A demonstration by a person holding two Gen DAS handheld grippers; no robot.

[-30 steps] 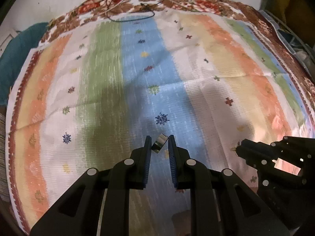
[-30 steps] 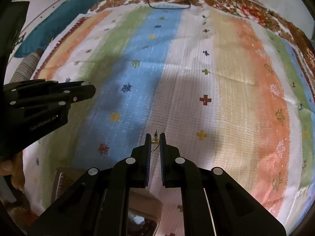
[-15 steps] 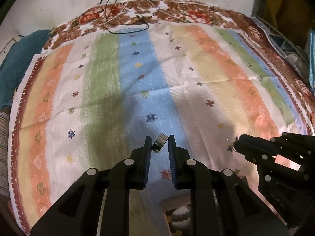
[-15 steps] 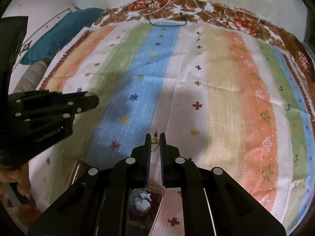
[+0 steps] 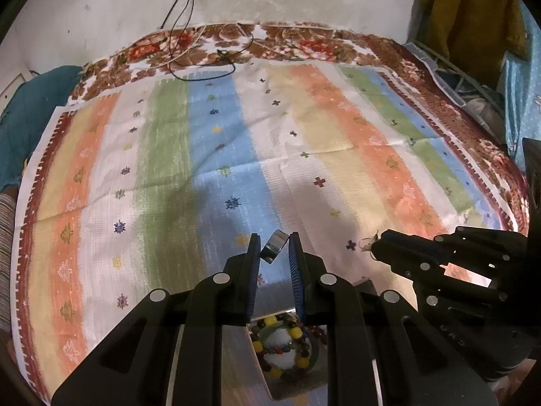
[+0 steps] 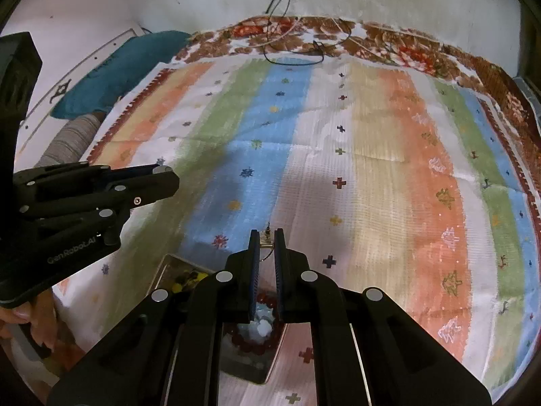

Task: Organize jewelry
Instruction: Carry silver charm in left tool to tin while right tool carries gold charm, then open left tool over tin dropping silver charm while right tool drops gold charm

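My left gripper (image 5: 274,248) is shut on a silver ring (image 5: 274,246), tilted between the fingertips, above the striped cloth. My right gripper (image 6: 267,237) is shut on a small gold earring (image 6: 267,236); it also shows in the left wrist view (image 5: 369,245). Below both grippers lies a shiny metal tray (image 5: 297,385). It holds a bracelet of yellow and dark beads (image 5: 287,345). In the right wrist view the tray (image 6: 162,270) also holds a dark red bead bracelet (image 6: 250,341). The grippers' bodies hide much of the tray.
A striped, patterned cloth (image 5: 304,155) covers a bed with a brown floral sheet (image 5: 304,44). Black and white cables (image 5: 203,57) lie at the far edge by the wall. A teal pillow (image 6: 115,67) lies at the left.
Both grippers have pulled back and risen with their items still held. The tray with bracelets has come into view beneath them.
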